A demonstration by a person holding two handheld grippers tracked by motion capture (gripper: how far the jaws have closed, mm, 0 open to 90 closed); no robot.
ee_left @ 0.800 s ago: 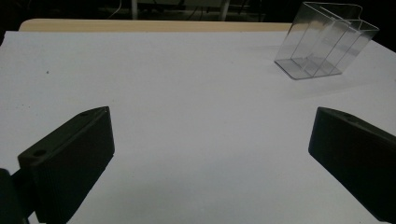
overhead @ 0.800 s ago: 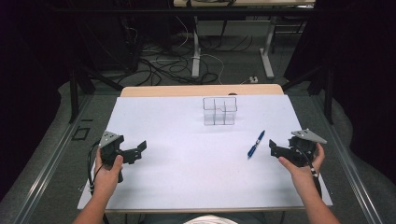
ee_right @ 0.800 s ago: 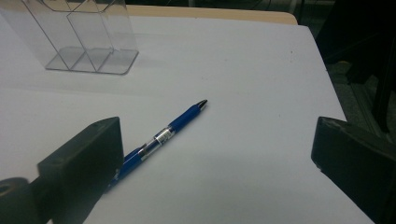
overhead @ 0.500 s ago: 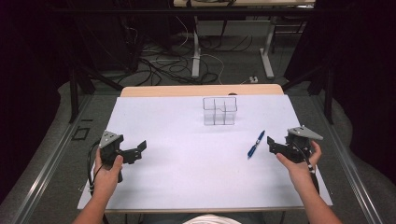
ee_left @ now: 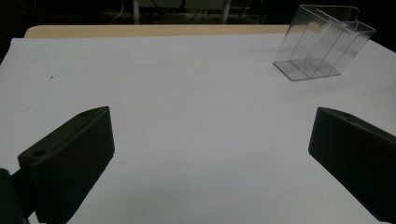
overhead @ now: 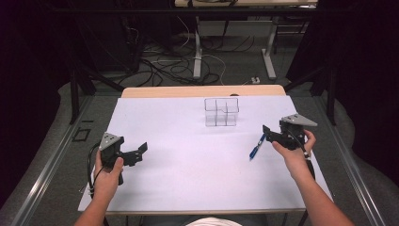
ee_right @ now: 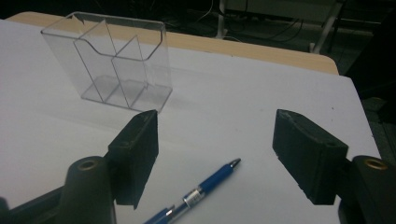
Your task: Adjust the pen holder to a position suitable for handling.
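Since the earlier frames, your right gripper (overhead: 266,133) has slid leftward across the white sheet toward the blue pen (overhead: 256,146), while your left gripper (overhead: 137,153) has kept its place at the lower left of the high view.

Nearest the bottom edge of the high view, your forearms rise from the lower corners, your left hand (overhead: 108,172) wrapped round its handle and your right hand (overhead: 291,153) round the other, a grey three-cornered plate riding on top of each tool. Your left gripper's jaws stand wide apart with bare sheet between them; in the left gripper view they sit at the lower left and lower right corners.

At the right of centre in the high view, your right gripper's jaws hang open just above the pen's upper end, and whether they touch it cannot be told from there. In the right gripper view the pen (ee_right: 201,193) lies slanted at bottom centre, its tip pointing up and right, between the two parted jaws and clear of both pads.

Farther up, the clear plastic organizer (overhead: 221,112) stands upright on the sheet just above centre, well apart from both tools. Its compartments show empty at the upper right of the left gripper view (ee_left: 322,44) and the upper left of the right gripper view (ee_right: 112,63).

Beyond it runs the table (overhead: 202,91), its wooden far edge bare past the white sheet (overhead: 197,174).
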